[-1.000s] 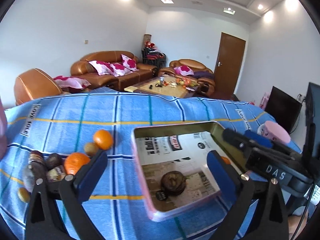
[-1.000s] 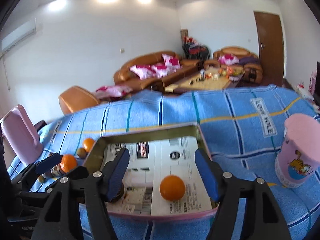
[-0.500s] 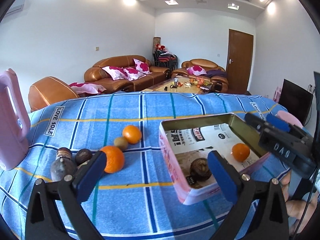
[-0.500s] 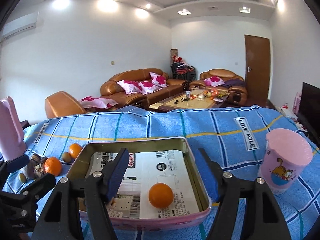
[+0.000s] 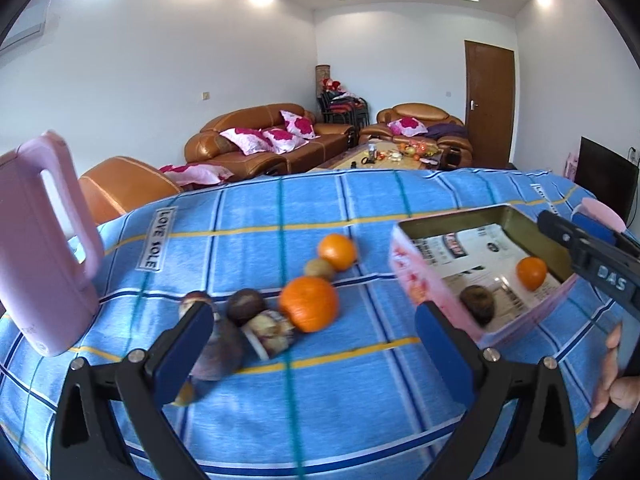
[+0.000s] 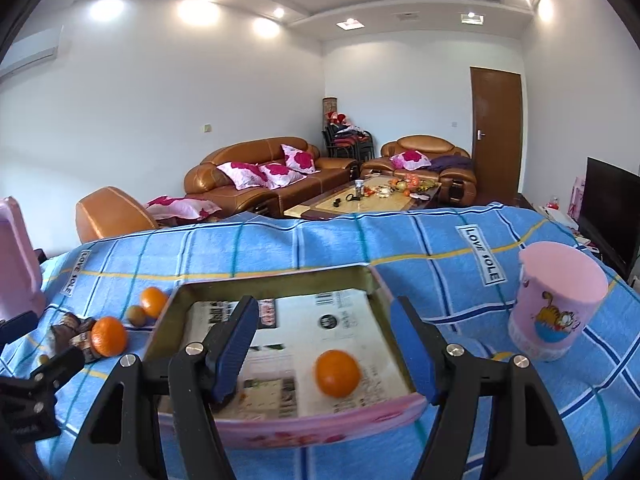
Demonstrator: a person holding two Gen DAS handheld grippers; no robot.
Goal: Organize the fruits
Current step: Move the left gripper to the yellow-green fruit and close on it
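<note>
Swung leftward since the earlier frames, the left gripper (image 5: 314,334) now frames the loose fruit pile where before it framed the tin. Left gripper: jaws wide apart, empty, hovering over blue checked cloth (image 5: 248,248). Loose fruit: large orange (image 5: 309,303), smaller orange (image 5: 337,251), kiwi (image 5: 319,268) between them, dark passion fruits (image 5: 245,305) just left of the large orange. Pink tin (image 6: 320,420), paper-lined: one orange (image 6: 337,373), one dark round fruit (image 5: 476,304). Right gripper (image 6: 324,350): jaws apart, empty, above the tin. Pink jug (image 5: 40,248) far left; pink cup (image 6: 556,304) right of the tin.
</note>
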